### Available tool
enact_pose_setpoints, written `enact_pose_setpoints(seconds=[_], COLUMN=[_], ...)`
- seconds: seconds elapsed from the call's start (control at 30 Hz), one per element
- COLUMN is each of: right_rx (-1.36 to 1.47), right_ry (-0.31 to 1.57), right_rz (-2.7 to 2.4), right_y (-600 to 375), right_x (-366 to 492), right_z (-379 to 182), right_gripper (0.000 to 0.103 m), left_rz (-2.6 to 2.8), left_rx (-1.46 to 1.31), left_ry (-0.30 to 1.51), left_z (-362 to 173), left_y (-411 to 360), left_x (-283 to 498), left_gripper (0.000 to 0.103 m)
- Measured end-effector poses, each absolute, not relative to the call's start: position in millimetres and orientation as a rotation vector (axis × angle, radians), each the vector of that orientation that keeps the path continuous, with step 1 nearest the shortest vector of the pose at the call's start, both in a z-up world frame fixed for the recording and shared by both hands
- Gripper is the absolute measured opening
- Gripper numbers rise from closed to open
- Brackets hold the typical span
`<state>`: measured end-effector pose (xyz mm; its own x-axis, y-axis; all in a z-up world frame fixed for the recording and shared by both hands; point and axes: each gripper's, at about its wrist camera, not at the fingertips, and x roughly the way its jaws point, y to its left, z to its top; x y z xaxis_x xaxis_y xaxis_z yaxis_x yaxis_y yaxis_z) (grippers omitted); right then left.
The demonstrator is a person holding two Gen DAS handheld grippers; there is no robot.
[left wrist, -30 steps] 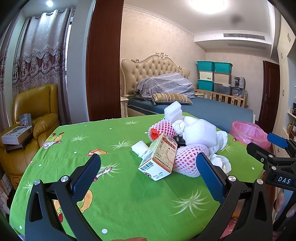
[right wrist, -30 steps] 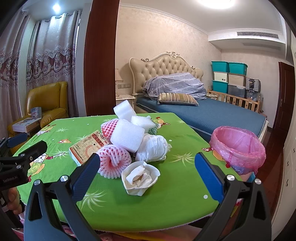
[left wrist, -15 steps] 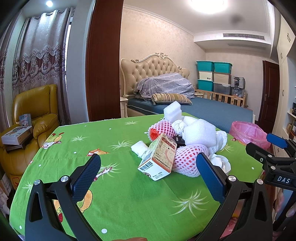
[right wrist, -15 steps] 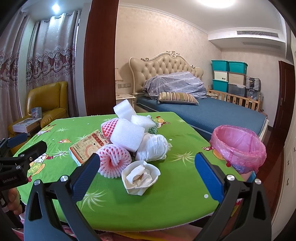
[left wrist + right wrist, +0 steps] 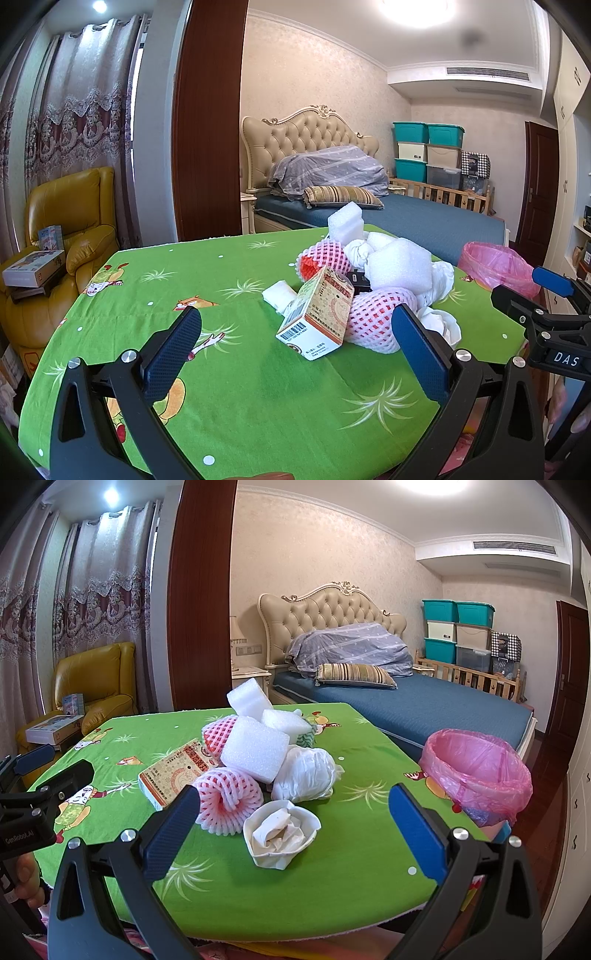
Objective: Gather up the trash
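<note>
Green tablecloth (image 5: pixel 332 867) bore the trash pile (image 5: pixel 258 760); both the left gripper (image 5: pixel 295 343) and right gripper (image 5: pixel 293 823) gaped empty near it

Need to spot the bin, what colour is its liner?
Pink, a translucent bag liner, clearest in the right wrist view.

Both claws are held level with fingers spread wide and nothing gripped, the left claw (image 5: pixel 295 345) beside the right claw (image 5: pixel 293 823).

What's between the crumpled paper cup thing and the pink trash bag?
Nothing but bare green tablecloth. The right wrist view shows the crumpled paper cup and the pink-lined trash bin beside the table with no trash between them.
</note>
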<state>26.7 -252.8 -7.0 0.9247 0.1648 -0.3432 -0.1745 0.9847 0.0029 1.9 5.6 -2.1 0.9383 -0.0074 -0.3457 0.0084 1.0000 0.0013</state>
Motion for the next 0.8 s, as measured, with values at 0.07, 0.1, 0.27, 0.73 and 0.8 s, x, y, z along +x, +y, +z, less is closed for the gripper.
enact_pose_setpoints(seconds=[0.07,0.1,0.27,0.73,0.8], right_rx=[-0.027,-0.027,-0.027,-0.025,-0.024], right_ry=[0.350,0.350,0.350,0.352,0.352], right_rz=[0.174,0.174,0.174,0.174,0.174], right_y=[-253.1,-253.1,-253.1,-253.2,-252.9], right_x=[26.6,26.6,26.6,26.5,26.8], right_z=[-6.4,-6.4,-6.4,-6.2,-6.7], right_gripper=[0.099,0.099,0.099,0.099,0.099], left_rz=[-0.008,-0.008,-0.008,-0.009,-0.009], left_rx=[0.003,0.003,0.003,0.002,0.002], left_ry=[0.353,0.352,0.352,0.350,0.351], left_z=[-2.1,-2.3,-0.5,0.0,-0.2], left_y=[5.7,6.1,5.3,5.7,5.7], left_x=[1.9,2.0,2.0,2.1,2.3], left_gripper=[0.096,0.096,0.097,0.097,0.097])
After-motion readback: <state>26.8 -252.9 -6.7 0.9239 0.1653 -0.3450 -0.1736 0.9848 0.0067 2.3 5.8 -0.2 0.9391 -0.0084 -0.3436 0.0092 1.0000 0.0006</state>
